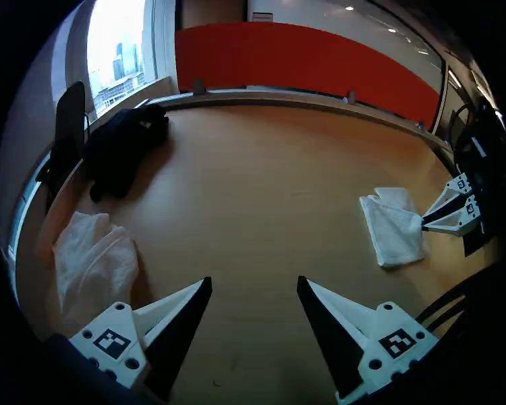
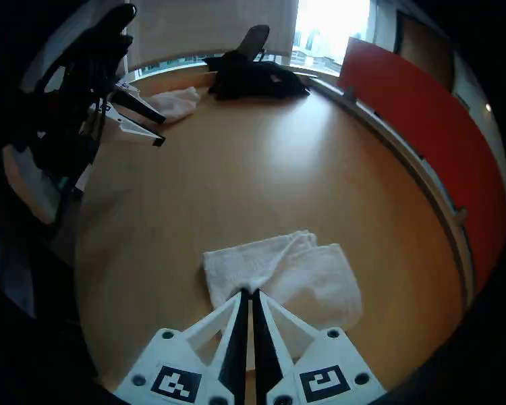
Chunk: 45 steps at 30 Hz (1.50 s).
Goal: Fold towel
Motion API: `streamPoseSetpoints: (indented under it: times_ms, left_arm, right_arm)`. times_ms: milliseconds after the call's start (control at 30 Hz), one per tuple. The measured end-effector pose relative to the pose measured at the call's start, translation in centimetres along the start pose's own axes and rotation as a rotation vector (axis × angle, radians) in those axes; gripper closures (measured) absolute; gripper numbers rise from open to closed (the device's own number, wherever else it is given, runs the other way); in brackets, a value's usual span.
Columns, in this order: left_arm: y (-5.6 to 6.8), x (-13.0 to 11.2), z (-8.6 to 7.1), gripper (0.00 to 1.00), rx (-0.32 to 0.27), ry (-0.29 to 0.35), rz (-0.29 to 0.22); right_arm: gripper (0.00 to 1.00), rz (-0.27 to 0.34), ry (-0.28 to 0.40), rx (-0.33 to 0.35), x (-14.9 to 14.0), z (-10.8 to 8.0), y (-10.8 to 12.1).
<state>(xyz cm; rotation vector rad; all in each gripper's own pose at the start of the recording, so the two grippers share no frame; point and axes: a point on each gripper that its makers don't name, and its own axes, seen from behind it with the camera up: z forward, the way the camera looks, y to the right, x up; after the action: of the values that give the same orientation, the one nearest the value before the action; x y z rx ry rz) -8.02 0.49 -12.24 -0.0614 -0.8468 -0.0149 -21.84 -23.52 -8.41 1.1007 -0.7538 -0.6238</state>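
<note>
White towel [image 2: 287, 273] looked soft, light, floppy, best taken by a corner; my right gripper [image 2: 247, 293] was clenched on its near edge, my left gripper [image 1: 253, 283] hung released.

Light-brown wooden tabletop [image 1: 266, 189], seen in the left gripper view, bearing a folded white terry towel [image 1: 395, 229] at 3 o'clock, a crumpled white cloth [image 1: 94, 260] at 8 o'clock and a black fabric bundle [image 1: 121, 148] at 10 o'clock.

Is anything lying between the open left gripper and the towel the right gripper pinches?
Nothing visible. Bare table separates the left gripper from the towel in the right gripper; the crumpled cloth and black bag lie opposite.
</note>
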Motion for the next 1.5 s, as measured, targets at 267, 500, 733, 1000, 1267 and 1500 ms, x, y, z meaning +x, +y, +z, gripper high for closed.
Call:
streamPoseSetpoints:
  times_ms: [267,500,733,1000,1267,1500]
  left_arm:
    - [-0.1,-0.1,-0.1,0.06,0.001,-0.002,-0.001]
    - [0.0,-0.1,0.0,0.06,0.002,-0.003,-0.001]
    - [0.0,0.0,-0.1,0.06,0.003,-0.001,-0.001]
    - [0.0,0.1,-0.1,0.06,0.002,0.002,-0.002]
    - [0.2,0.0,0.0,0.06,-0.001,0.0,0.001]
    - [0.5,0.3,0.1,0.06,-0.005,0.002,0.003]
  right_arm:
    - [0.96,0.008,0.003,-0.006,0.1,-0.1,0.4]
    - [0.81,0.015,0.0,-0.021,-0.2,0.0,0.6]
    - [0.42,0.036,-0.002,-0.032,-0.4,-0.1,0.9]
    - [0.35,0.077,-0.004,-0.053,-1.4,-0.5,1.3]
    - [0.31,0.114,-0.021,-0.06,-3.2,-0.9,1.0]
    - [0.31,0.154,-0.04,-0.074,-5.2,-1.4,0.6]
